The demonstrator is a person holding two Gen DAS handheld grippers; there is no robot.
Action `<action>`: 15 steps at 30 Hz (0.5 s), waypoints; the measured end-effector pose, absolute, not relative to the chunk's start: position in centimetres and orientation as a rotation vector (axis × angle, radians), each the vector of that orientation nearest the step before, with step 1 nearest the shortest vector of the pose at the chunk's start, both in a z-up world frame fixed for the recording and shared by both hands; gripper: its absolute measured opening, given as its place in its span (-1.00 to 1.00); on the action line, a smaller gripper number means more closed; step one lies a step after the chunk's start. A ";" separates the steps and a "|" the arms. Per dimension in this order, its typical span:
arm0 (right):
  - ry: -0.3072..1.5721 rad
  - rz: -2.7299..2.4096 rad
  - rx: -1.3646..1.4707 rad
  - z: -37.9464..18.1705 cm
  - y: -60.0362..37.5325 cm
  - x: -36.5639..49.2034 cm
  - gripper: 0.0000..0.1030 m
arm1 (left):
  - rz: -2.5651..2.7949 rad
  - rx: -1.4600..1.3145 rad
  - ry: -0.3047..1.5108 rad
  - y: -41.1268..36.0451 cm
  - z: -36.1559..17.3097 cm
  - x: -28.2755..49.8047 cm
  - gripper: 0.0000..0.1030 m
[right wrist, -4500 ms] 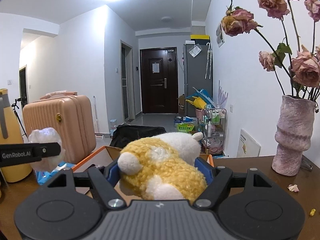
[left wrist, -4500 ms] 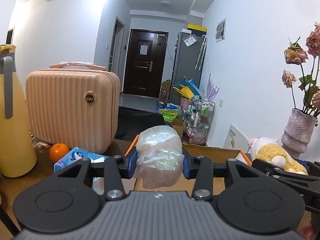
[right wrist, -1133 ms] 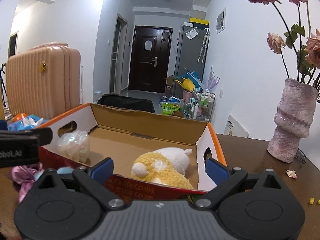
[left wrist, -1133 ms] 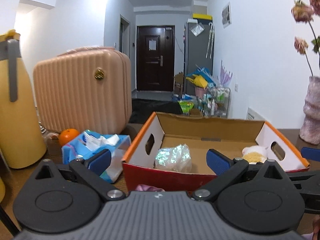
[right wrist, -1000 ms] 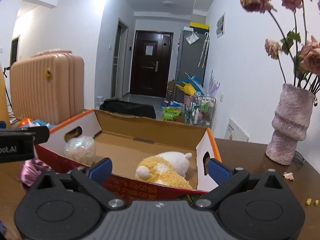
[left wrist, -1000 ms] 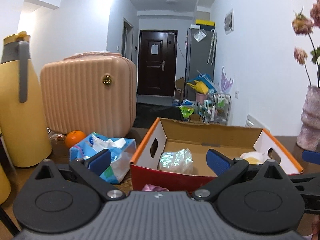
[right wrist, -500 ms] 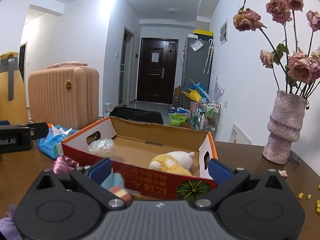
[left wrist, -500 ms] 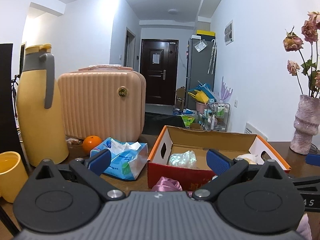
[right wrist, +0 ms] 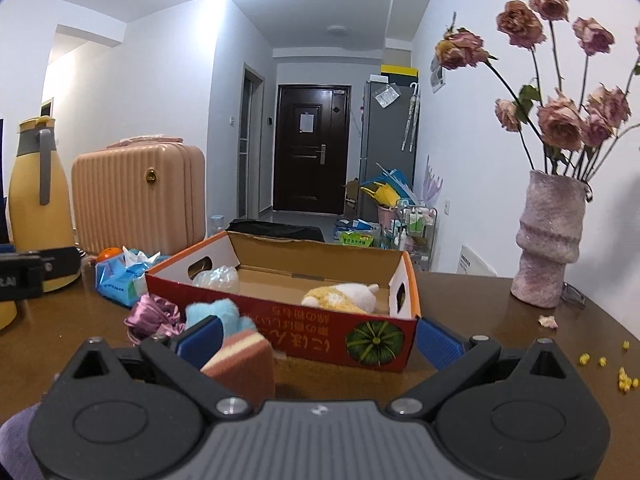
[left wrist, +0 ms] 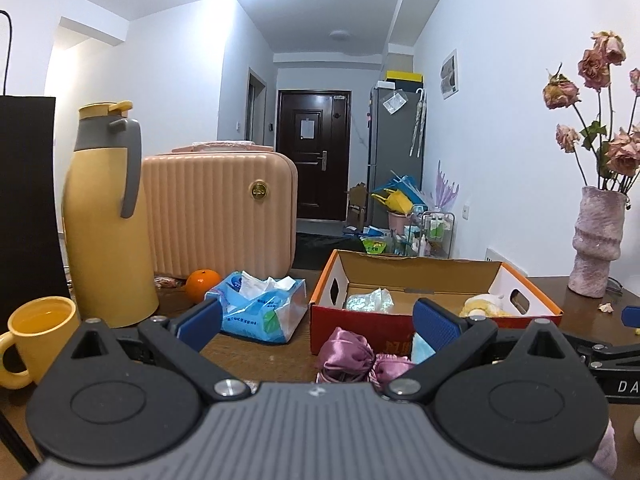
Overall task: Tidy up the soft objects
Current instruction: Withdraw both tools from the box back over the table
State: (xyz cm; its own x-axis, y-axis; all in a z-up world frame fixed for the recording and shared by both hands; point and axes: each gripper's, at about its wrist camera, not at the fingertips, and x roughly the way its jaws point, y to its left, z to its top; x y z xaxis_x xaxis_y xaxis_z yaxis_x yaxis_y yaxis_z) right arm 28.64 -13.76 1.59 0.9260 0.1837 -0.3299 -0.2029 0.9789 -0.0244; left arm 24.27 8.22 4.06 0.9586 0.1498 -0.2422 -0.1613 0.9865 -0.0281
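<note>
A red cardboard box (left wrist: 360, 322) (right wrist: 304, 326) stands open on the brown table. Inside lie a shiny plastic-wrapped bundle (left wrist: 369, 300) (right wrist: 216, 278) at the left and a yellow-and-white plush toy (left wrist: 482, 306) (right wrist: 340, 295) at the right. In front of the box lie a purple satin cloth (left wrist: 348, 354) (right wrist: 154, 314), a light blue plush (right wrist: 218, 312) and a brown-and-yellow sponge (right wrist: 244, 362). My left gripper (left wrist: 316, 326) is open and empty, back from the box. My right gripper (right wrist: 318, 338) is open and empty, with the sponge by its left finger.
A blue tissue pack (left wrist: 260, 308), an orange (left wrist: 202, 280), a yellow thermos (left wrist: 106, 216), a yellow mug (left wrist: 38, 338) and a pink suitcase (left wrist: 216, 212) stand to the left. A vase of dried roses (right wrist: 550, 240) stands at the right. Yellow crumbs (right wrist: 622, 378) lie on the table.
Both grippers let go of the bundle and the plush toy, which now lie in the box. Both have drawn back from the box, open, bringing the cloth, blue plush and sponge into view.
</note>
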 end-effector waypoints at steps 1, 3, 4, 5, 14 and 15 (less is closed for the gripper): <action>0.334 0.198 -0.054 1.5 -14.0 28.3 1.00 | 0.154 -0.047 0.243 8.2 4.0 23.9 1.00; 0.334 0.198 -0.048 1.4 -14.2 27.7 1.00 | 0.144 -0.042 0.245 8.0 3.8 23.3 1.00; 0.334 0.198 -0.045 1.4 -14.4 27.3 1.00 | 0.139 -0.037 0.247 7.9 3.7 22.9 1.00; 0.333 0.199 -0.044 1.4 -14.5 27.1 1.00 | 0.137 -0.033 0.248 7.7 3.6 22.6 1.00; 0.327 0.214 -0.045 1.5 -14.8 25.3 1.00 | 0.128 -0.029 0.262 7.3 3.0 20.4 1.00; 0.326 0.214 -0.043 1.5 -14.9 25.2 1.00 | 0.129 -0.030 0.265 7.3 3.0 20.3 1.00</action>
